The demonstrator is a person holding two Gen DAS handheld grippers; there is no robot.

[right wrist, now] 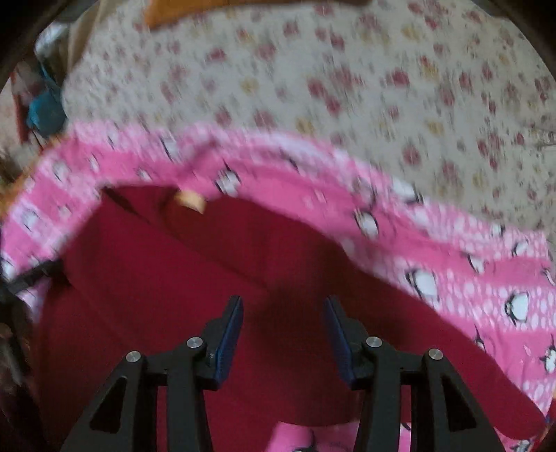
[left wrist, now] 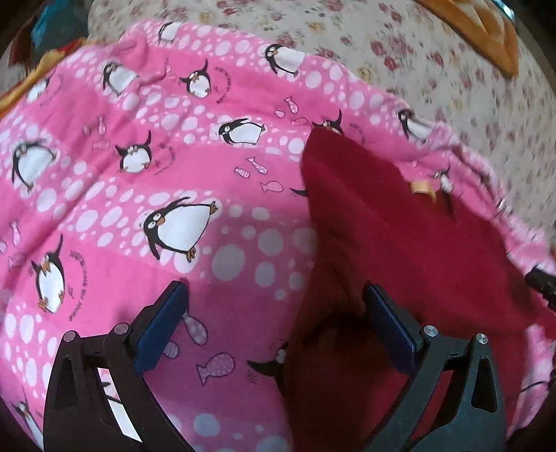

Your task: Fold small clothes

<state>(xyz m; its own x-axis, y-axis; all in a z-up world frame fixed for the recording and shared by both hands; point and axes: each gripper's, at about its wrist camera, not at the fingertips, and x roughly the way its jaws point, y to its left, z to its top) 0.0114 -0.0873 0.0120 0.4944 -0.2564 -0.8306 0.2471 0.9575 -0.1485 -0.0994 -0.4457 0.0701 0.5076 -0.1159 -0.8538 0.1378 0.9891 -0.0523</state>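
A small pink garment with a penguin print (left wrist: 166, 180) lies on a flowered bedspread. Part of it is turned over and shows its dark red inner side (left wrist: 399, 243); the same red side fills the lower middle of the right wrist view (right wrist: 194, 271), with the pink printed edge (right wrist: 451, 264) around it. My left gripper (left wrist: 274, 295) is open and empty, just over the boundary of the pink and red cloth. My right gripper (right wrist: 283, 306) is open and empty above the red cloth. A small orange label (right wrist: 189, 201) sits at the red edge.
The flowered cream bedspread (right wrist: 347, 87) extends beyond the garment. An orange cloth (left wrist: 486, 38) lies at the far right in the left wrist view. Blue and red items (left wrist: 52, 24) lie at the far left edge of the bed.
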